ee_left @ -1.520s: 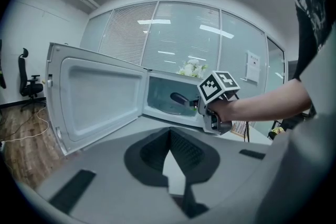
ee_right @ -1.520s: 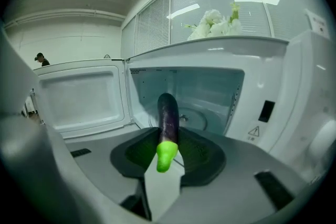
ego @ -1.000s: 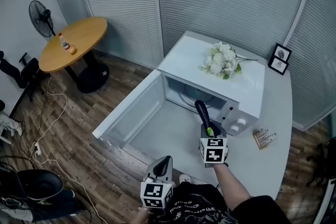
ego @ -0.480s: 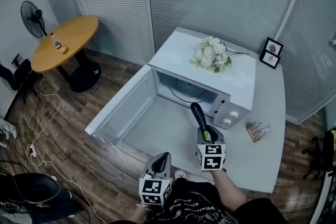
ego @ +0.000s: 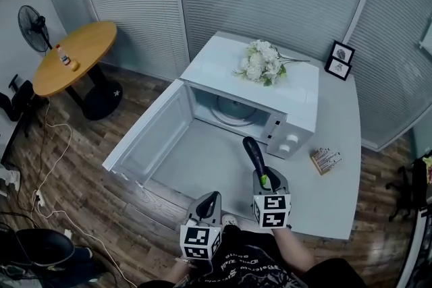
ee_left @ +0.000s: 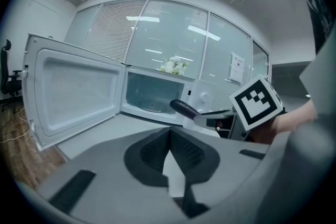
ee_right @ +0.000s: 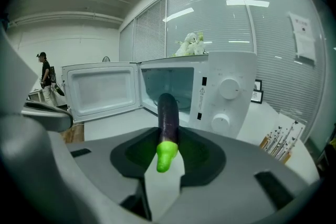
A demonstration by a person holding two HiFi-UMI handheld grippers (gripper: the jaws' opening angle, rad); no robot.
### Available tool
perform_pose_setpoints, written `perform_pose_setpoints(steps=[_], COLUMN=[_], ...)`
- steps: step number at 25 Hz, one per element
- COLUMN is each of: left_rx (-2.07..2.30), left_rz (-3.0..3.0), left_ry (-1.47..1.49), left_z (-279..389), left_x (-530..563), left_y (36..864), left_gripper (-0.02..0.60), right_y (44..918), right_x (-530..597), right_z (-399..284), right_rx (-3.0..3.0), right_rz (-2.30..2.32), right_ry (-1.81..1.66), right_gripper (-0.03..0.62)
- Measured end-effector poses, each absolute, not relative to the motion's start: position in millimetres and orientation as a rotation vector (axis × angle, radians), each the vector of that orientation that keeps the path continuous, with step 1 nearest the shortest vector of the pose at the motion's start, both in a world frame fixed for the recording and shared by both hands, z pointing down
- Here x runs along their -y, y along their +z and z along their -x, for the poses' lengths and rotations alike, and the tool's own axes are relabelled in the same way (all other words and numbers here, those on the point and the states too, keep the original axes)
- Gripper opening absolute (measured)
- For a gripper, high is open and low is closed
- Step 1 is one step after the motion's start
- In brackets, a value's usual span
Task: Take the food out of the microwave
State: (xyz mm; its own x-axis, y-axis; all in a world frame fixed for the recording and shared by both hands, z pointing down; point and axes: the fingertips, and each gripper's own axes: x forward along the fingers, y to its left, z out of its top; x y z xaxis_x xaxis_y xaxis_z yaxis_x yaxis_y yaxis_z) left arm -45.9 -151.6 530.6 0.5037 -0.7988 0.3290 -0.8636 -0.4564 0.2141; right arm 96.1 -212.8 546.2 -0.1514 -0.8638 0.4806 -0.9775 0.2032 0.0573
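A white microwave [ego: 297,99] stands on the grey table [ego: 337,185] with its door [ego: 145,139] swung wide to the left. Its cavity shows only the glass turntable [ego: 233,111]. My right gripper [ego: 264,180] is in front of the opening, shut on a dark purple eggplant [ego: 253,153] near its green stem, with the fruit pointing at the microwave. The right gripper view shows the eggplant [ee_right: 168,115] sticking out of the right gripper [ee_right: 167,153]. My left gripper [ego: 210,200] hangs lower left by the table's front edge, shut and empty, its jaws closed together [ee_left: 169,136].
White flowers [ego: 258,63] lie on top of the microwave. Two picture frames [ego: 339,57] stand at the table's back right, and a small printed box [ego: 325,160] lies right of the microwave. A round wooden table [ego: 73,57], a fan [ego: 30,30] and floor cables are at left.
My right gripper has drawn back from the microwave opening toward the table's front with the eggplant held. The left gripper shifted slightly alongside it.
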Motion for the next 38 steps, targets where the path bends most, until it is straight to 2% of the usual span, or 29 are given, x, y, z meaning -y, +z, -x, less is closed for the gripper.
perform_pose_setpoints(steps=[21, 38], left_rx=[1.309, 1.334], left_rz=[-2.457, -2.453], left_ry=[0.297, 0.327], left_z=[26.0, 26.0], left_x=[143.4, 147.2], left_y=[539.1, 545.1], left_gripper=[0.008, 0.008], right_y=[549.8, 552.1], right_x=[146.6, 139.1], right_z=[-103.4, -97.5], right_rx=[2.063, 2.107], right_rz=[-1.737, -1.717], right_ry=[0.381, 0.390], right_gripper=[0.120, 0.120])
